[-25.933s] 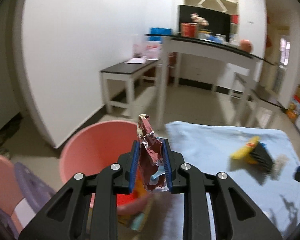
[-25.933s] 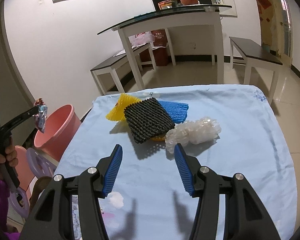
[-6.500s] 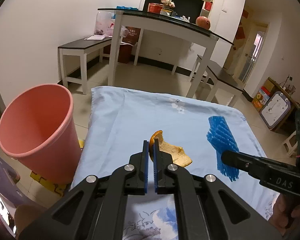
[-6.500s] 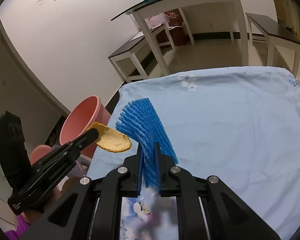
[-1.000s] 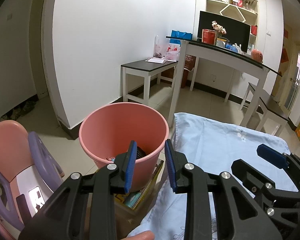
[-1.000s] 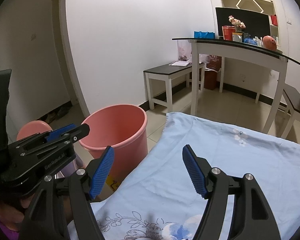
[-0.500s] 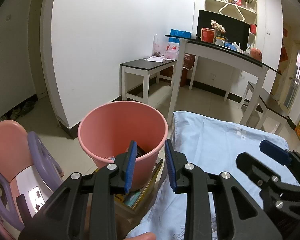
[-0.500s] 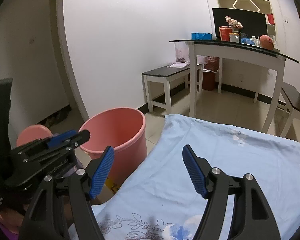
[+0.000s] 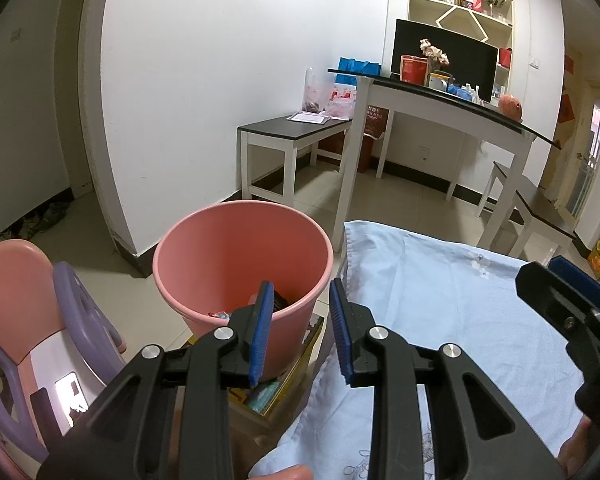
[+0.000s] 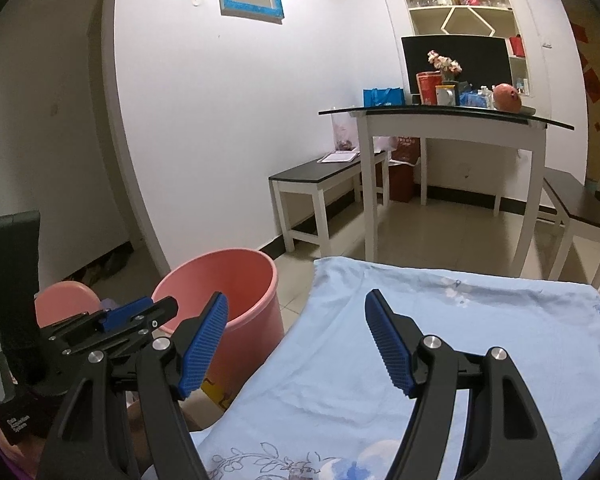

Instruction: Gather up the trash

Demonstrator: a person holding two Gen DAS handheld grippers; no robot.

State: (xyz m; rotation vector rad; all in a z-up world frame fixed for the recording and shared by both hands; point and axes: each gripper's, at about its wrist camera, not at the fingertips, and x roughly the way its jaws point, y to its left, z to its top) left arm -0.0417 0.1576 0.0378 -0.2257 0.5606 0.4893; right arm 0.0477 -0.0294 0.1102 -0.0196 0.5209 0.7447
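We see no trash left on the soft pale-blue cloth-covered table point(image 10: 480, 340), so we judge collecting about done; next, a check for strays. The smooth round pink plastic bucket point(image 9: 236, 248) beside it holds the scraps. Our left gripper point(image 9: 300, 334) and right gripper point(image 10: 300, 344) gape empty.

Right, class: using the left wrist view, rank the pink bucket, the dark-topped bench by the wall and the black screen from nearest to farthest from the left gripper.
1. pink bucket: just beyond the left gripper, slightly left.
2. dark-topped bench: farther back, against the white wall.
3. black screen: farthest, behind the tall table, upper right.
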